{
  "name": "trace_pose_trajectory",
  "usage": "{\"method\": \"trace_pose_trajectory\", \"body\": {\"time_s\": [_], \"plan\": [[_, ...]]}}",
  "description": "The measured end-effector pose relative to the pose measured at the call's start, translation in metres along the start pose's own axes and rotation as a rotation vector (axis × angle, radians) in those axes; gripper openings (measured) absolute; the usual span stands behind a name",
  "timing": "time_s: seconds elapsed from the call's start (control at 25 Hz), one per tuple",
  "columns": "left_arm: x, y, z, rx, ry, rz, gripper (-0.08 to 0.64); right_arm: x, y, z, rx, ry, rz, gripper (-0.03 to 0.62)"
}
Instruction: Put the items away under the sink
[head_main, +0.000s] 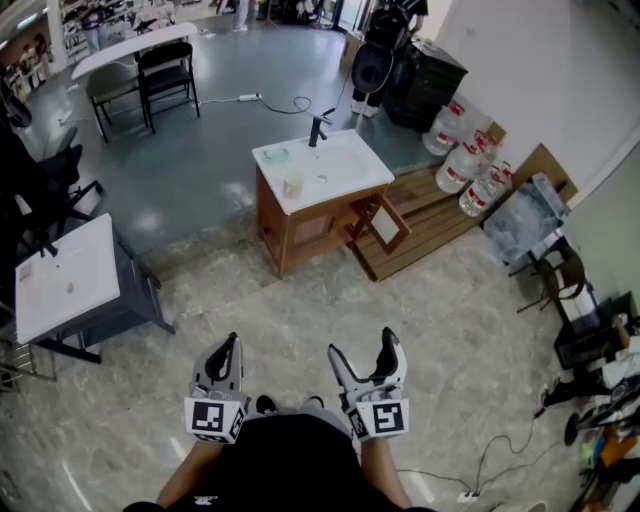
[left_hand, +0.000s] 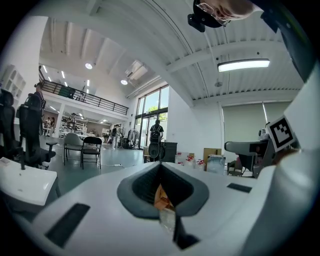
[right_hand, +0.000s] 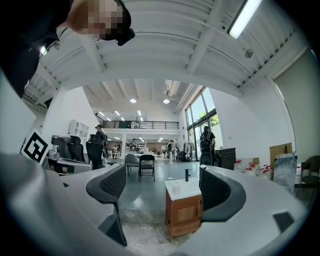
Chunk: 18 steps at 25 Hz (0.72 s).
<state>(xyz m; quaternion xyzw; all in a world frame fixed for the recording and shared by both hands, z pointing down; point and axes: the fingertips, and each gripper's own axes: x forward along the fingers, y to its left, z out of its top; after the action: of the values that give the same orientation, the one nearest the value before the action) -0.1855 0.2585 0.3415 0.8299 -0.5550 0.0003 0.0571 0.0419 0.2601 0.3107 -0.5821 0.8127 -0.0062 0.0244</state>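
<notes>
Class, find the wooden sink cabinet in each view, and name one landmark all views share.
Head view: sink cabinet upper centre, door open.
Left gripper view: not clearly seen; an orange-brown sliver between the closed jaws may be it.
Right gripper view: lower centre, between the open jaws.
Shared landmark: the black chair.

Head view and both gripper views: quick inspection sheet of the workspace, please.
Surface: white sink top on a wooden cabinet, door open.
Job's things: green item and pale cup on the sink top; orange packet in the left gripper.
Clutter: pallet and water jugs beside the cabinet.
Grippers: left gripper shut on the orange packet; right gripper open, empty.
Cables: power strip with its lead on the floor behind the sink.
Surroundings: chairs, white table.
</notes>
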Motion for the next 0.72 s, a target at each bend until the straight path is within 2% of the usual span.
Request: {"method": "trace_pose_trajectory", "body": {"time_s": [0.32,0.72], "plan": [[0.002,0.023,-0.002,-0.009,-0.014,-0.003,0.005,0.010,0.014,-0.008,0.001,0.016,-0.017,0.449],[0.026,0.037,-0.014,-0.023,0.011,0.028,0.005,0.049,0.002,-0.017,0.016,0.016,0.007,0.449]]}}
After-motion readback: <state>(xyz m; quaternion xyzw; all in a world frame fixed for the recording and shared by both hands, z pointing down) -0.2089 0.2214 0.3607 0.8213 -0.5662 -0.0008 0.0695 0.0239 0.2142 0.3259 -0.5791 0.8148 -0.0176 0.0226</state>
